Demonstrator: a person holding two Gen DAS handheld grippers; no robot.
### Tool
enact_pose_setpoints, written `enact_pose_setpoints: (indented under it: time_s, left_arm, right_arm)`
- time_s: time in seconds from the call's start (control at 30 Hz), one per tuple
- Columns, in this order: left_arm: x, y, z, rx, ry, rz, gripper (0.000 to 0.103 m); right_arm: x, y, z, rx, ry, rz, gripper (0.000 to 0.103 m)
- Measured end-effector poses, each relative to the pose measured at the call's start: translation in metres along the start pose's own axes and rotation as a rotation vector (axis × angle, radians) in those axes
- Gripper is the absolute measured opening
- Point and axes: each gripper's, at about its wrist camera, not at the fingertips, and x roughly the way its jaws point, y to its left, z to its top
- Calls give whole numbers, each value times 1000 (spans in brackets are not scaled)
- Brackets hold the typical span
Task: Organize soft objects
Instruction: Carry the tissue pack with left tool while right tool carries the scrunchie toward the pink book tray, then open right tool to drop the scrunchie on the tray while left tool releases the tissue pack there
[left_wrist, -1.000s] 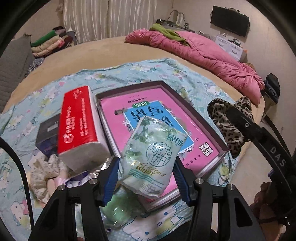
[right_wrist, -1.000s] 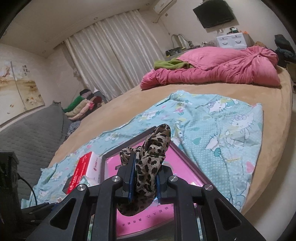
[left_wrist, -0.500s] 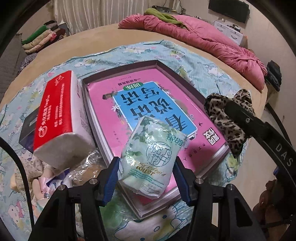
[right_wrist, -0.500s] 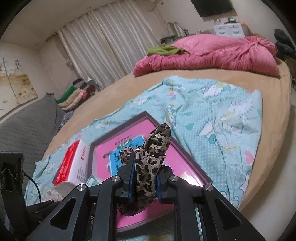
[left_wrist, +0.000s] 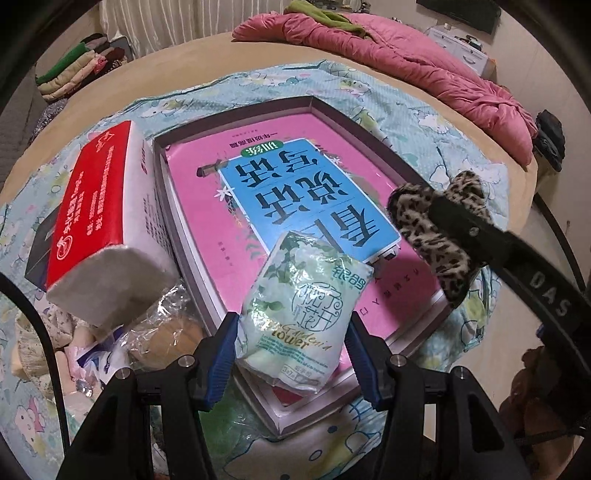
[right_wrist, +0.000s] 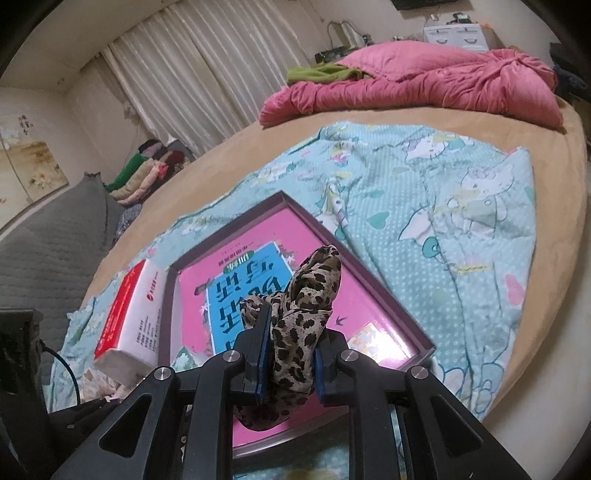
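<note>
Both grippers carry something soft over the open box (left_wrist: 373, 127) on the bed, so the sorting looks to be in its early or middle part. The left gripper (left_wrist: 291, 356) stands about half open, its blue pads pressed on the sides of a pale green tissue pack (left_wrist: 304, 310), which hangs over the near corner of the box. The right gripper (right_wrist: 290, 356) is nearly closed on a leopard cloth (right_wrist: 299, 314), bunched between its pads and sticking up past the fingertips; in the left view the same cloth shows at the right edge of the box. Inside the box only a pink book (left_wrist: 258, 192) with a blue panel is visible; no soft thing appears to lie in it yet. Left of the box a red tissue block (left_wrist: 103, 210) leans against its wall, and below it lie a clear bag (left_wrist: 162, 328) and some pale floral cloth (left_wrist: 33, 332), all apparently unsorted. A dark box (left_wrist: 42, 251) sits behind the red block. I judge that setting down the two held items is the step in hand, with the pile to the left remaining after that.
</note>
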Motion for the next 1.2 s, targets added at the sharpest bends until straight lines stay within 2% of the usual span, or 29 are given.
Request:
enact_pose_setpoints:
  time_s: [0.23,0.5,0.63,0.83,0.93,1.07,1.2]
  left_arm:
    - [6,0,0,-9,11,1,57]
    - [7,-2,-3,-1,8,5,57]
    - [7,-3,-3,5,11,2,57]
    - [3,-7,-4,28,-2,3,58]
    - [3,-9,-4,36,-8,6,59]
    - [4,-8,-4,41,2,27,61]
    - [1,-7,-3,33,-6,16,65]
  right_arm:
    - [14,-5,-8,2,46,-14,23]
    - [18,-10,-10,9,55,-41,37]
    - [15,-7,-10,-8,40,-52,41]
    - [0,-4,-8,-24,-18,-76,67]
    - [-8,-1,-8,-37,-51,-78,77]
    - [-13,5,-7,-59,-70,-91,77]
    - [-16,7,-6,-75,-83,-127,78]
